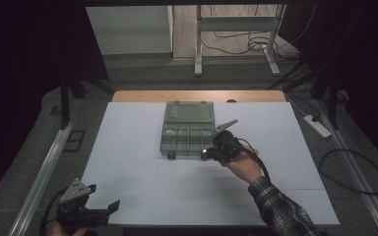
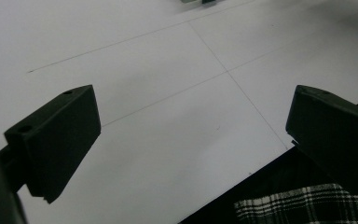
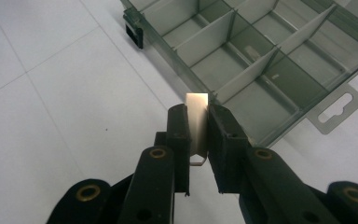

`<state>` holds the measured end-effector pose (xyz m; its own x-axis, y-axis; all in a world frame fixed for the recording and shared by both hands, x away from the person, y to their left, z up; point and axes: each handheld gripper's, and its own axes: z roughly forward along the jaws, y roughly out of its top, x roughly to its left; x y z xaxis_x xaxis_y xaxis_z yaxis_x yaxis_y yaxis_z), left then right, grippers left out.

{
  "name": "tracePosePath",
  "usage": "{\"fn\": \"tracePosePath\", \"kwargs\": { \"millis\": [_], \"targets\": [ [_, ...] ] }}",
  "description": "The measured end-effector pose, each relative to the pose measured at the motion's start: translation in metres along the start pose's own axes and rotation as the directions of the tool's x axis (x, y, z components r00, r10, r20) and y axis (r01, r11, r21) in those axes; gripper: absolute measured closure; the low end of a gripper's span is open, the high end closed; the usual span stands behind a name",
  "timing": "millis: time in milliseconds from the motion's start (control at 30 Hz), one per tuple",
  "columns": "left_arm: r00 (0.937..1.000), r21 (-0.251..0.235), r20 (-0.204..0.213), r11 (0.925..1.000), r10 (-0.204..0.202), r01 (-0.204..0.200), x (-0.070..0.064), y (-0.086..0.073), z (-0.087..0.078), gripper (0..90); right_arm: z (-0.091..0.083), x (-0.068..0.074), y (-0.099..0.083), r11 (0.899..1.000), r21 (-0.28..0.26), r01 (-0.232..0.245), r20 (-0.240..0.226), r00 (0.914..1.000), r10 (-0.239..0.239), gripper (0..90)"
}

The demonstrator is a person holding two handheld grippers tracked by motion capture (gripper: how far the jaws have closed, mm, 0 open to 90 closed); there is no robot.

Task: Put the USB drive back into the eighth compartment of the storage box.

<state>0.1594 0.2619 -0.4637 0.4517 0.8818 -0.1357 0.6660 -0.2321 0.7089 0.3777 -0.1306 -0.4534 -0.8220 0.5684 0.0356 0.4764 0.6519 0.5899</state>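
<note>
A clear plastic compartment box (image 1: pixel 187 129) lies open in the middle of the white table mat (image 1: pixel 142 187), its lid folded back. In the right gripper view its dividers (image 3: pixel 223 35) and a black latch (image 3: pixel 134 31) show. My right gripper (image 1: pixel 206 152) hovers at the box's front right corner. Up close, the right gripper (image 3: pixel 197 123) is shut on a small flat white piece (image 3: pixel 197 103), held upright just short of the box's front wall. My left gripper (image 1: pixel 102 196) is at the mat's front left corner. Its view looks between wide-open jaws of the left gripper (image 2: pixel 191 112) onto bare mat.
A plaid sleeve (image 2: pixel 307 205) shows at the bottom of the left gripper view. A white power strip (image 1: pixel 317 126) and cables lie on the floor to the right. A wooden table edge (image 1: pixel 197 96) runs behind the mat. Metal frame legs (image 1: pixel 198 44) stand farther back.
</note>
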Motion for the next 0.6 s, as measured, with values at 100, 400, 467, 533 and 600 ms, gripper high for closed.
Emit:
{"fn": "tracePosePath", "kwargs": {
  "millis": [100,400,467,533,600],
  "targets": [
    [1.0000,0.001,-0.001,1.0000,0.001,-0.001,0.000,0.000,0.000,3.3,0.001,-0.002,0.001,1.000,-0.002,-0.004,0.005,1.0000,0.004,78.4],
    [1.0000,0.001,-0.001,1.0000,0.001,-0.001,0.000,0.000,0.000,3.3,0.005,-0.009,0.005,1.000,-0.010,-0.010,0.024,0.9996,0.011,78.4],
    [1.0000,0.001,-0.001,1.0000,0.001,-0.001,0.000,0.000,0.000,3.3,0.005,-0.009,0.005,1.000,-0.011,-0.012,0.027,0.9996,0.012,78.4],
    [1.0000,0.001,-0.001,1.0000,0.001,-0.001,0.000,0.000,0.000,3.3,0.006,-0.011,0.007,1.000,-0.012,-0.014,0.030,0.9995,0.014,78.4],
    [1.0000,0.001,0.000,1.0000,0.000,0.000,0.000,0.000,0.000,3.3,0.007,-0.013,0.008,1.000,-0.013,-0.016,0.034,0.9993,0.017,78.4]
  ]
}}
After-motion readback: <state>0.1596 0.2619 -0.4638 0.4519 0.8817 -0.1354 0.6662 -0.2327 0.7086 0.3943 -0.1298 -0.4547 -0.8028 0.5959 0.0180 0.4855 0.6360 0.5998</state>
